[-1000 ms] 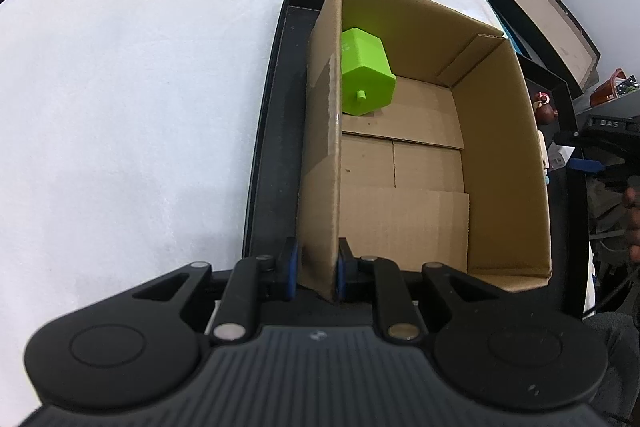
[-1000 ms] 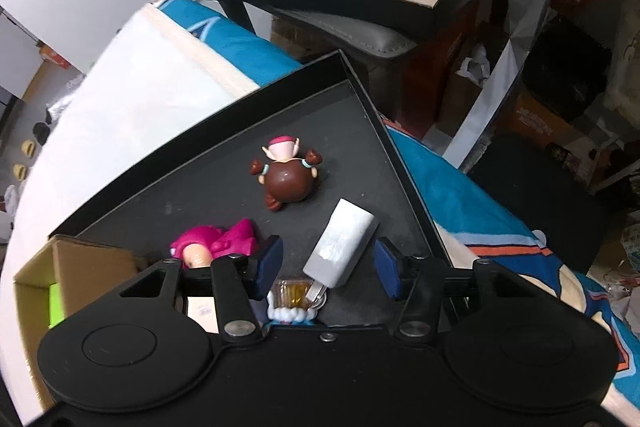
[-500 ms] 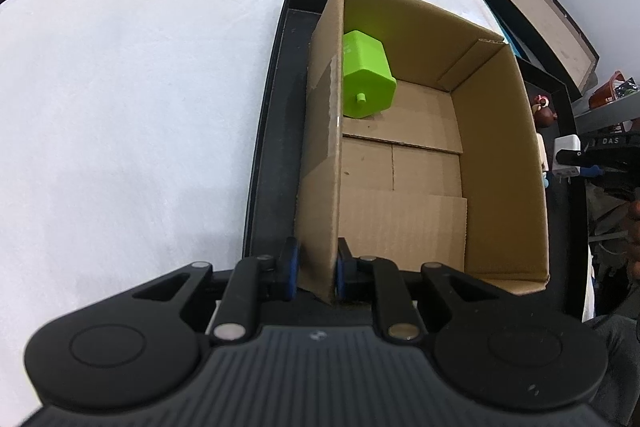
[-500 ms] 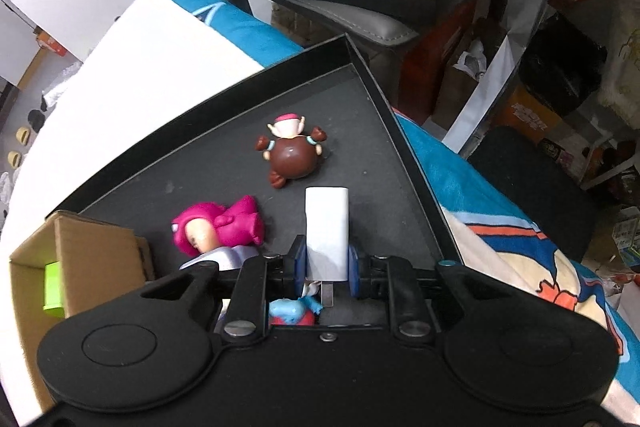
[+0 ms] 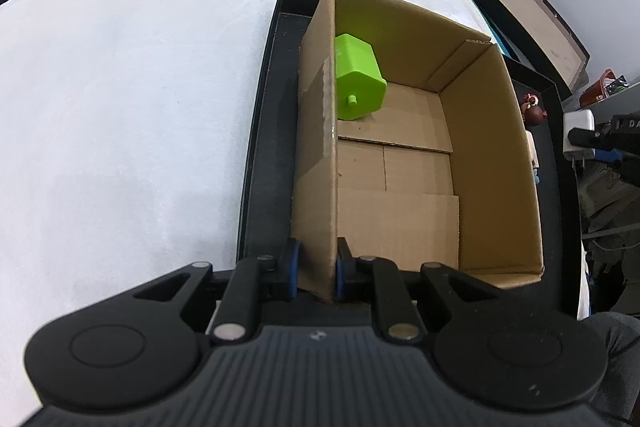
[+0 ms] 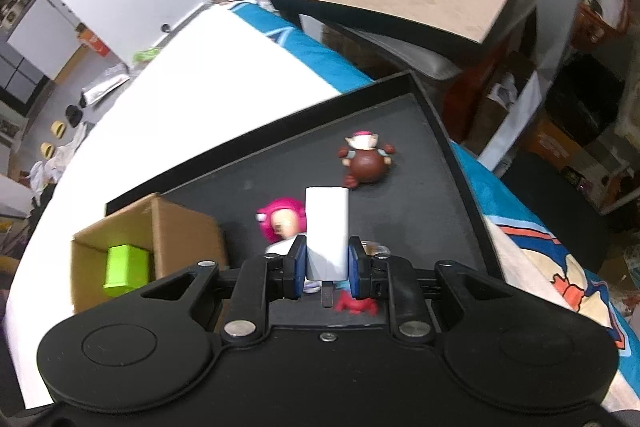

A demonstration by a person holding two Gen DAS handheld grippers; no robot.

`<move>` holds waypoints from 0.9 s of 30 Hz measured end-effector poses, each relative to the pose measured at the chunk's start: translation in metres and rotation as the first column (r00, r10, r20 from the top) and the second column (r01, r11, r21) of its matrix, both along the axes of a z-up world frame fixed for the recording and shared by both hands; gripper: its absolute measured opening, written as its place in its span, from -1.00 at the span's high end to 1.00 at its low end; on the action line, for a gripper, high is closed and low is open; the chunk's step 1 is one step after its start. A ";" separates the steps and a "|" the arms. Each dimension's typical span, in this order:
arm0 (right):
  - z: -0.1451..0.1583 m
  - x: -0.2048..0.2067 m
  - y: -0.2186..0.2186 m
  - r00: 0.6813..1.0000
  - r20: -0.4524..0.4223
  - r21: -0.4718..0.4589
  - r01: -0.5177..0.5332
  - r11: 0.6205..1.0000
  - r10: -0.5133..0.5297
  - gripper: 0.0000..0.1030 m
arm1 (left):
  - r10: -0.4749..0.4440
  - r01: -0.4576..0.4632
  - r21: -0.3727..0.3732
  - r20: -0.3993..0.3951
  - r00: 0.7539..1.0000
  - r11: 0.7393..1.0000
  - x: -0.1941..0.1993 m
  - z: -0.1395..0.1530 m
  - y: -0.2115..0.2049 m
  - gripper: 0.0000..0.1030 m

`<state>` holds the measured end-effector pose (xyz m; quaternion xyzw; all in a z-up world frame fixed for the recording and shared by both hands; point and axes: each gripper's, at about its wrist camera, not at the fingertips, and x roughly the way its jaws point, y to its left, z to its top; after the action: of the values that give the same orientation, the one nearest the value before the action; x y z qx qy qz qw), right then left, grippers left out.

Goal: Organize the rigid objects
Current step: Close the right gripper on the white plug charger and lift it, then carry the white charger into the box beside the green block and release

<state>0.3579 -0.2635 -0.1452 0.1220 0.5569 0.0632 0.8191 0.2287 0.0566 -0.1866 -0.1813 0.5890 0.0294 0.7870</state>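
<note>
Bright even overhead light; white table (image 5: 120, 87) near washed out. Strong fisheye bend at edges. Right wrist view motion-blurred, dim clutter at right.

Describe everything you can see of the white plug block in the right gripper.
The white plug block is a smooth, rounded-edged rectangular charger, plastic by its look. The right gripper is shut on it, blue pads pressing its two sides near the lower end, so it stands out forward between the fingers. A metal prong sticks out of that end toward the camera. It hangs above the black tray, clear of the figures lying there. The left wrist view shows it beside the cardboard box.
</note>
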 end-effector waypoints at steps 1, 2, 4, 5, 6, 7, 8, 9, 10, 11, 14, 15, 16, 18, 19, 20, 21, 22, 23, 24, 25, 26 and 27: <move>0.003 -0.001 0.004 1.000 0.004 0.003 -0.009 1.000 0.009 0.60 | 0.000 0.000 -0.003 0.002 1.000 1.000 0.000 0.000 0.000 0.68; 0.008 -0.002 0.008 1.000 0.011 0.008 -0.019 1.000 0.019 0.60 | -0.001 0.001 -0.005 0.004 1.000 1.000 -0.001 0.000 0.000 0.67; 0.014 -0.004 0.016 0.999 0.023 0.016 -0.035 0.999 0.035 0.60 | -0.005 0.005 -0.008 0.007 1.000 1.000 -0.001 0.000 0.000 0.67; 0.018 -0.005 0.021 0.999 0.028 0.021 -0.043 0.999 0.043 0.60 | -0.007 0.007 -0.009 0.008 1.000 1.000 -0.001 0.000 0.000 0.67; 0.020 -0.005 0.025 0.998 0.033 0.026 -0.051 0.998 0.050 0.60 | -0.008 0.008 -0.011 0.010 1.000 1.000 -0.002 0.000 0.001 0.66; 0.023 -0.006 0.029 0.998 0.038 0.028 -0.060 0.998 0.059 0.60 | -0.008 0.008 -0.014 0.011 1.000 1.000 -0.002 0.000 0.001 0.66; 0.025 -0.007 0.034 0.997 0.044 0.026 -0.070 0.997 0.069 0.60 | -0.008 0.008 -0.018 0.013 1.000 1.000 -0.002 0.000 0.002 0.66; 0.027 -0.008 0.038 0.996 0.047 0.025 -0.078 0.997 0.077 0.60 | -0.007 0.008 -0.022 0.015 1.000 1.000 -0.003 0.001 0.003 0.65; 0.029 -0.009 0.042 0.995 0.049 0.026 -0.086 0.996 0.085 0.60 | -0.007 0.007 -0.025 0.016 1.000 1.000 -0.003 0.001 0.003 0.65; 0.030 -0.010 0.045 0.994 0.050 0.026 -0.094 0.995 0.093 0.60 | -0.006 0.007 -0.028 0.016 1.000 1.000 -0.003 0.000 0.004 0.65; 0.033 -0.012 0.057 0.992 0.054 0.016 -0.115 0.993 0.114 0.60 | -0.007 0.007 -0.031 0.012 1.000 0.999 -0.002 0.000 0.005 0.65; 0.034 -0.013 0.061 0.991 0.055 0.013 -0.123 0.992 0.122 0.60 | -0.007 0.008 -0.032 0.011 1.000 0.999 -0.002 -0.001 0.005 0.65; 0.035 -0.013 0.065 0.990 0.056 0.010 -0.129 0.992 0.128 0.60 | -0.009 0.009 -0.033 0.012 1.000 0.999 -0.002 -0.001 0.005 0.65; 0.036 -0.013 0.072 0.988 0.058 0.001 -0.141 0.990 0.140 0.60 | -0.011 0.012 -0.037 0.015 1.000 0.999 -0.002 -0.001 0.006 0.65; 0.037 -0.014 0.076 0.987 0.061 -0.004 -0.146 0.989 0.146 0.60 | -0.012 0.012 -0.039 0.016 1.000 0.999 -0.002 -0.001 0.006 0.65; 0.038 -0.014 0.080 0.987 0.063 -0.008 -0.151 0.989 0.151 0.60 | -0.012 0.013 -0.042 0.017 1.000 0.999 -0.002 -0.001 0.007 0.65; 0.038 -0.014 0.084 0.986 0.063 -0.009 -0.155 0.988 0.155 0.60 | -0.012 0.013 -0.044 0.017 1.000 0.999 -0.002 -0.001 0.008 0.65; 0.038 -0.015 0.087 0.985 0.064 -0.011 -0.159 0.987 0.159 0.60 | -0.013 0.014 -0.046 0.017 1.000 0.999 -0.002 -0.002 0.008 0.65; 0.039 -0.016 0.091 0.984 0.065 -0.014 -0.165 0.986 0.165 0.60 | -0.014 0.015 -0.048 0.017 1.000 0.999 -0.002 -0.002 0.009 0.65; 0.038 -0.016 0.094 0.983 0.066 -0.018 -0.169 0.985 0.170 0.60 | -0.015 0.016 -0.050 0.017 1.000 0.999 -0.002 -0.002 0.009 0.65; 0.038 -0.016 0.097 0.983 0.064 -0.020 -0.174 0.985 0.174 0.60 | -0.017 0.017 -0.051 0.018 1.000 0.999 -0.002 -0.003 0.009 0.65; 0.038 -0.016 0.101 0.982 0.062 -0.021 -0.177 0.984 0.178 0.60 | -0.018 0.019 -0.052 0.019 1.000 0.998 -0.002 -0.003 0.009 0.65; 0.037 -0.017 0.104 0.982 0.061 -0.024 -0.180 0.983 0.181 0.60 | -0.018 0.019 -0.054 0.020 1.000 0.998 -0.002 -0.003 0.009 0.65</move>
<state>0.3409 -0.1590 -0.1083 0.0615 0.5404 0.1361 0.8281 0.2268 0.0655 -0.1892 -0.1973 0.5835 0.0046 0.7877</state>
